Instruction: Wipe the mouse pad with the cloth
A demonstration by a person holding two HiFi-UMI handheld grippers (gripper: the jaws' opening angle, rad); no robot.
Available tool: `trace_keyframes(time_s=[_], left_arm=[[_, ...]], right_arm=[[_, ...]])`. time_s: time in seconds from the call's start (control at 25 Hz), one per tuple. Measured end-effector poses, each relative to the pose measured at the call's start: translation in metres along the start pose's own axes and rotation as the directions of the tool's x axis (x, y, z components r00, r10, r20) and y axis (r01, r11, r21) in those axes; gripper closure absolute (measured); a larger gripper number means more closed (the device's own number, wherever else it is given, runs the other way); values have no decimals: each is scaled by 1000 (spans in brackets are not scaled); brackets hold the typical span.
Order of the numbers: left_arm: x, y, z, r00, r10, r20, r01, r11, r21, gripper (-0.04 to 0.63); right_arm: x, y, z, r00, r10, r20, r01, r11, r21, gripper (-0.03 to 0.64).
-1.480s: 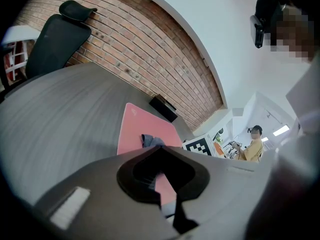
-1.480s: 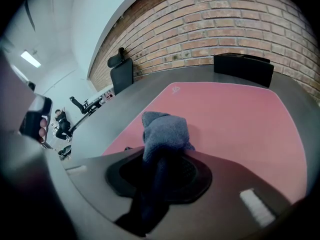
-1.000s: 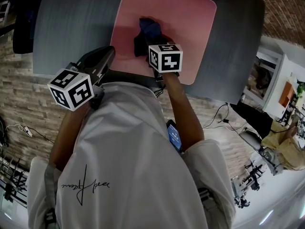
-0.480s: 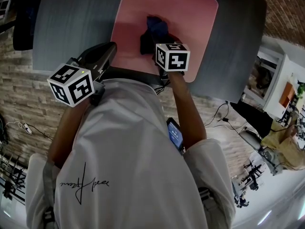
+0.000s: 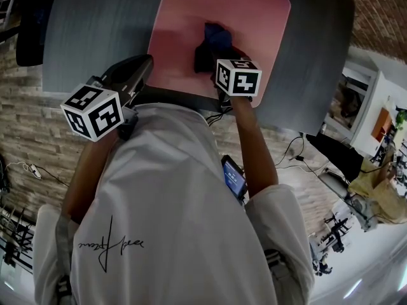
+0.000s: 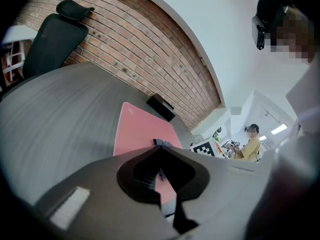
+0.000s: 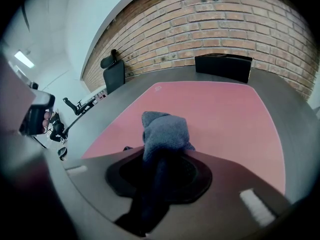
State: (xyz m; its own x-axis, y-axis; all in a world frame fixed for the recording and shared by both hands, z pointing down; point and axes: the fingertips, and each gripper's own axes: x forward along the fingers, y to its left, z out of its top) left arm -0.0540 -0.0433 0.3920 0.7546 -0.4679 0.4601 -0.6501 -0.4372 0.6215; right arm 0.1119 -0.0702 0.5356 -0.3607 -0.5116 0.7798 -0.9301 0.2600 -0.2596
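The one grey tabletop (image 5: 95, 37) carries a single pink mouse pad (image 5: 184, 24), lying flat toward the far middle. There are two grippers. The left gripper (image 5: 145, 63) sits over the near edge of the tabletop just beside the pad's near left corner, much where it was a second ago. Its fingers (image 6: 150, 151) are brought together at the tips with nothing between them. The right gripper (image 7: 160, 151) is over the pad's near right part and has slid to the person's right since a second ago, its marker cube now closer to the pad's right edge. Its fingers are clamped on the one dark blue cloth (image 7: 165, 129). The cloth bunches up past the fingertips and rests on the pink surface. It has travelled right along with that gripper.
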Motion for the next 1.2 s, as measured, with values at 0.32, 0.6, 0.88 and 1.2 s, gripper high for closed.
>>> trace_keyframes(time_s=[0.32, 0.6, 0.88, 1.2], left_arm=[[-1, 0, 1, 1000, 0, 5, 0, 1000, 3, 594], [-2, 3, 1, 1000, 2, 4, -2, 1000, -3, 594], [0, 2, 2, 1000, 3, -2, -3, 1000, -3, 594], [2, 5, 3, 1000, 14, -6, -14, 1000, -4, 594]], right_arm=[[-11, -21, -7, 1000, -27, 0, 27, 999, 18, 518], [-20, -42, -11, 998, -61, -6, 61, 998, 36, 517], [-31, -70, -11, 994, -108, -4, 108, 992, 68, 514], [-38, -97, -8, 990, -141, 19, 138, 983, 121, 515]])
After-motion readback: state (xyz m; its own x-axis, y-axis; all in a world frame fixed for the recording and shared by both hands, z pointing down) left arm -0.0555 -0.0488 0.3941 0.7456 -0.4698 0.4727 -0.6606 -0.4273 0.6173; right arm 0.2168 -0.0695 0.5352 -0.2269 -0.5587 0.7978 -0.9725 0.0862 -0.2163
